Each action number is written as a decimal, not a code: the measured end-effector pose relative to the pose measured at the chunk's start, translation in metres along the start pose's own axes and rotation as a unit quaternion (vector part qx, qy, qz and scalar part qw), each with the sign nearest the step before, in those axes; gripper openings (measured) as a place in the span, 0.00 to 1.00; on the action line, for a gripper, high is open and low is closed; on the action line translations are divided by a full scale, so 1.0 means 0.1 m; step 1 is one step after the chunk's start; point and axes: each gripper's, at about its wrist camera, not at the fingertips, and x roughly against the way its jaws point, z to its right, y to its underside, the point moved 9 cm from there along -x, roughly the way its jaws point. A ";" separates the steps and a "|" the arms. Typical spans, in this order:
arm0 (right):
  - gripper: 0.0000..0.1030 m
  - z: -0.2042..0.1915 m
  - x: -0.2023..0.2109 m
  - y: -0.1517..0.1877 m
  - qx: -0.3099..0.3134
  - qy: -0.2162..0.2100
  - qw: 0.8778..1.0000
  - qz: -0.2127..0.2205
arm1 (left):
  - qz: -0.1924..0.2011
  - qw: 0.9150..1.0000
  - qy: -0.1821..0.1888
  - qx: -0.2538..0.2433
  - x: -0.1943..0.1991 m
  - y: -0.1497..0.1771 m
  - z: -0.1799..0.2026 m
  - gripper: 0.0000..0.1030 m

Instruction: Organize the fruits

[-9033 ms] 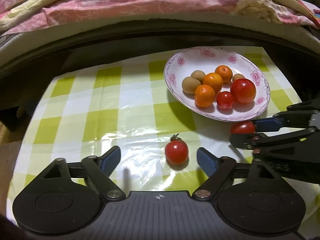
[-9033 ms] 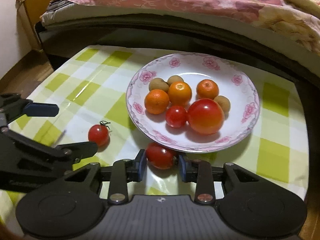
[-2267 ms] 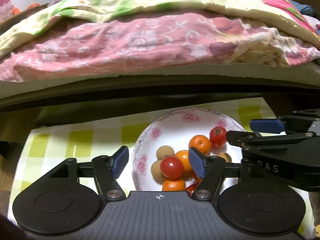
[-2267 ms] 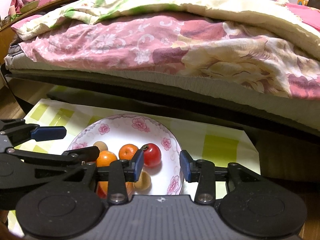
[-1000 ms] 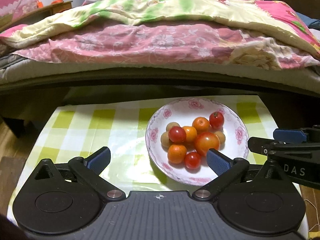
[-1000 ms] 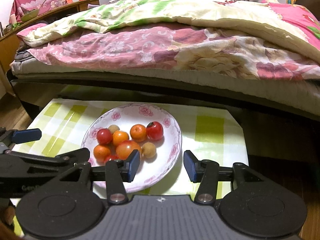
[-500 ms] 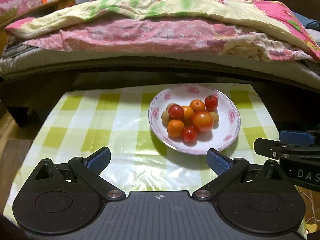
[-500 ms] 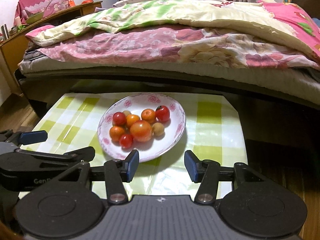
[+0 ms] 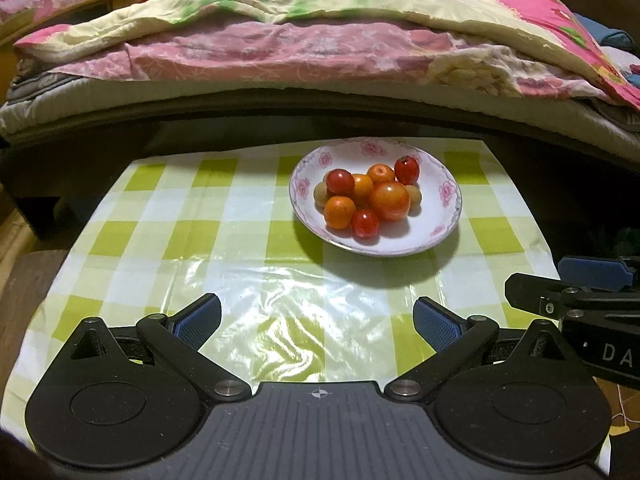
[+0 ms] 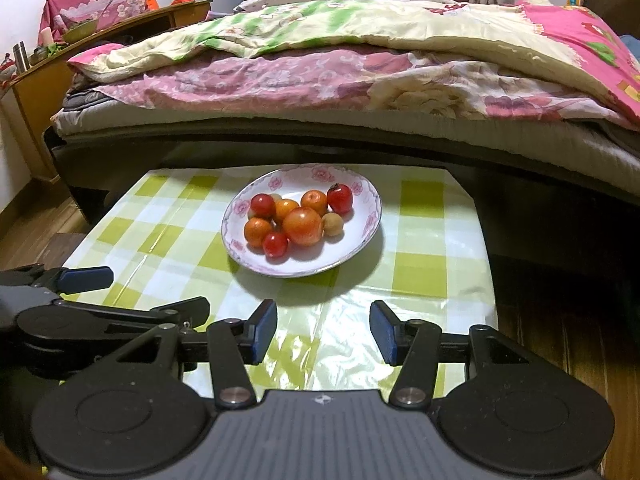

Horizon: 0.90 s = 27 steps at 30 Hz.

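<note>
Fruits (image 9: 366, 196) lie piled together in a white plate (image 9: 440, 220) with a pink flower rim, all inside its edge. The plate stands toward the far side of the worktop (image 9: 160, 216), which is covered with a green-and-white checked cloth under clear film. Counted in the pile: one large red-orange tomato (image 9: 389, 201) at the middle, three smaller red tomatoes, three oranges, and small brown fruits partly hidden beneath the others. No fruit lies on the cloth outside the plate.

Left tool (image 9: 316, 318): jaws wide apart, nothing between them, above the near part of the worktop and well apart from the plate. Right tool (image 10: 323, 334): jaws moderately apart, nothing between them, likewise over the near edge, beside the left tool. A bed (image 10: 320, 80) with floral quilts runs behind the worktop.
</note>
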 end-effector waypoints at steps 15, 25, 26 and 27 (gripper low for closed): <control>0.51 -0.04 0.12 0.16 0.000 0.000 1.000 -0.004 | 0.004 1.000 -0.008 -0.010 0.11 0.13 -0.01 1.00; 0.51 -0.08 0.13 0.22 0.007 -0.001 1.000 -0.008 | -0.004 1.000 -0.004 0.000 0.13 0.21 -0.04 1.00; 0.51 -0.09 0.13 0.22 0.007 -0.001 1.000 -0.007 | -0.004 1.000 -0.004 0.001 0.13 0.21 -0.04 1.00; 0.51 -0.09 0.13 0.22 0.008 -0.001 1.000 -0.007 | -0.004 1.000 -0.004 0.001 0.13 0.21 -0.04 1.00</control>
